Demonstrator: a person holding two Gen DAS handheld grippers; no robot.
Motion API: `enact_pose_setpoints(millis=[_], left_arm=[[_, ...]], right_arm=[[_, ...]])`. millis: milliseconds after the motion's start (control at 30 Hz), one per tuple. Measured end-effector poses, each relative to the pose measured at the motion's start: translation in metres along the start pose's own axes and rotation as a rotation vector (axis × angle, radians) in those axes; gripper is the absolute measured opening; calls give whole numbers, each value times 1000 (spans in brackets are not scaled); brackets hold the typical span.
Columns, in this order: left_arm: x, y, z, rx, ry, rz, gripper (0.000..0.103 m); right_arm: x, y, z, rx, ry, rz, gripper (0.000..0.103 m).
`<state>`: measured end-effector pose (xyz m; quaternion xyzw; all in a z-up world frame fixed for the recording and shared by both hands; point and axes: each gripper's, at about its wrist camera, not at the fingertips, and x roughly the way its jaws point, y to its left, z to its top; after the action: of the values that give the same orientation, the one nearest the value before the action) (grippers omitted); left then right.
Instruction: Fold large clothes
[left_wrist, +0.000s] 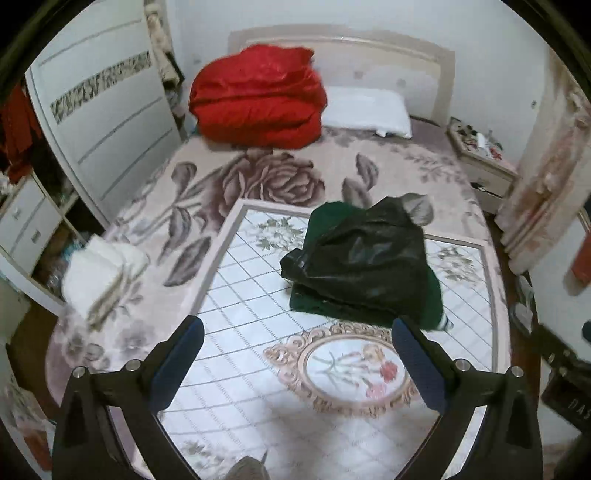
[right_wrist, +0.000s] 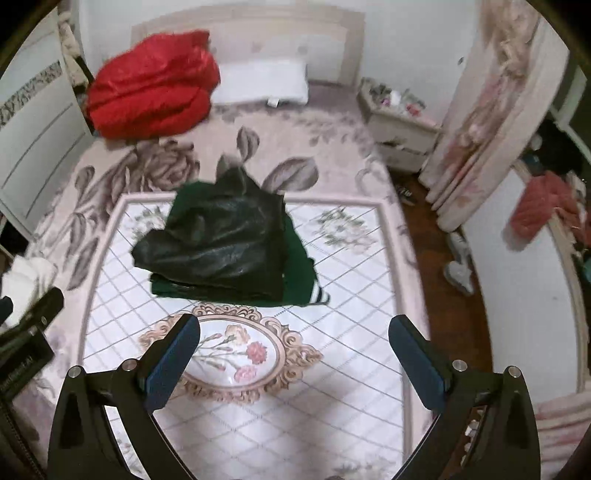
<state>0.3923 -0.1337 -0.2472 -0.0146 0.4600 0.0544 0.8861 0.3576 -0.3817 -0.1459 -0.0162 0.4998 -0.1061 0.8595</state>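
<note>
A: Nearest of all, the left gripper (left_wrist: 297, 341) was seen with its jaws wide apart and nothing held between them. The right gripper (right_wrist: 293, 338) was the same, jaws spread wide and empty.

B: And the big jacket (right_wrist: 225, 247)?

A: It was found lying on the white mat (right_wrist: 343, 354), just past the flower oval (right_wrist: 231, 356). It was folded into a lumpy pile, black part on top, green part below. Neither gripper was touching it.

B: What could go wrong?

A: The top layer looked puffy and shiny, so it could slide off the green part. A striped cuff (right_wrist: 320, 295) was left poking out on the side nearer the grippers. If the pile were bumped, the fold could probably be spoiled.

B: What was shown in one view only?

A: Left of the jacket, a white folded pile (left_wrist: 103, 269) was seen well only in the left view. Right of the jacket, a red cloth (right_wrist: 543, 205) on a rail was shown only in the right view. Far behind the jacket, the red quilt (left_wrist: 256, 99) and pillow (left_wrist: 369, 110) were seen in both.
</note>
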Motion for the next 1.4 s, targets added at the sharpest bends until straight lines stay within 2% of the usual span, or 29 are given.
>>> enact_pose_setpoints(millis=[100, 267, 467, 600, 933, 1400], left_arm=[[-56, 2, -5, 16, -9, -27, 103], [-135, 5, -16, 44, -37, -55, 103], [-202, 9, -29, 54, -90, -77, 103], [-228, 14, -35, 47, -114, -90, 103], [-274, 25, -44, 37, -146, -89, 103], [-297, 30, -52, 31, -167, -69, 103]], right_arm=[[-75, -9, -10, 17, -41, -8, 103], [-174, -19, -32, 38, -105, -34, 103], [-260, -26, -60, 34, -166, -27, 103], [-307, -28, -79, 35, -207, -15, 103], [-368, -34, -96, 28, -269, 1, 103], [-398, -33, -101, 17, -297, 48, 103]])
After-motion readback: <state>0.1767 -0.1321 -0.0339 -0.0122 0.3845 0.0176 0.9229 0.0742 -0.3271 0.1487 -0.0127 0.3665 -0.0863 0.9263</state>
